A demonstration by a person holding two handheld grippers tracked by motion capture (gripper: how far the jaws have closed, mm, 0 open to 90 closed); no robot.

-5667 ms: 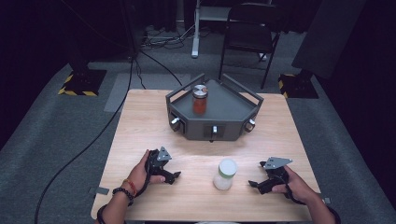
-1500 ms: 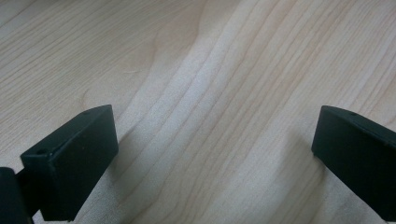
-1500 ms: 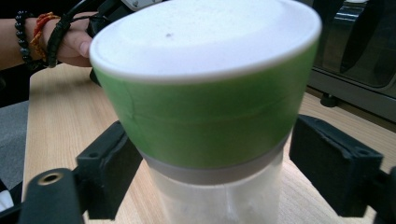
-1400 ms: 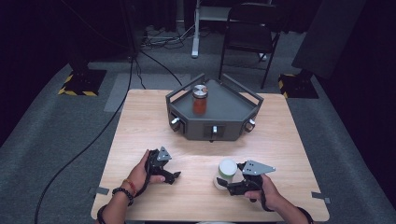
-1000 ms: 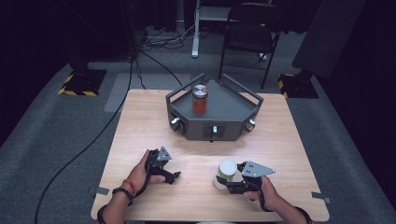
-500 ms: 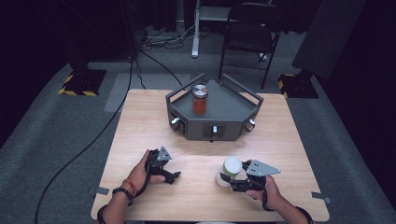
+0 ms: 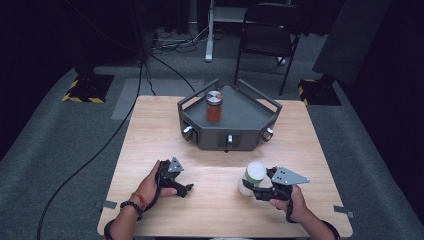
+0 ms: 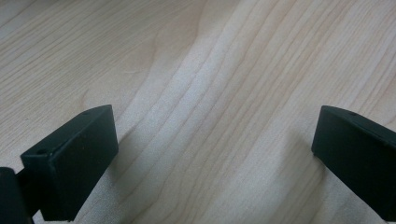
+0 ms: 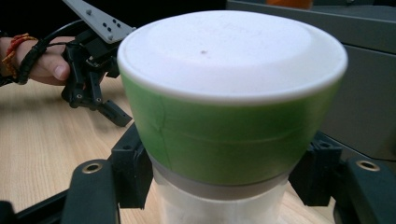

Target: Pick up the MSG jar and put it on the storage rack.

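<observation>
White-lidded jar (image 9: 232, 93) with plain green band, no legible writing, right hand-held gripper (image 7: 257, 189) clamped on it

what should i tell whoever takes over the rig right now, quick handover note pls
Right gripper: shut on the white jar just below its green-banded lid; jar at the table's front right, leaning slightly.
Left gripper: open, holding nothing, low over bare table at front left.
Black tray at the back carries a red jar.
Done: white jar gripped.
Left: probably lift it and set it where it belongs, perhaps on the tray.
</observation>
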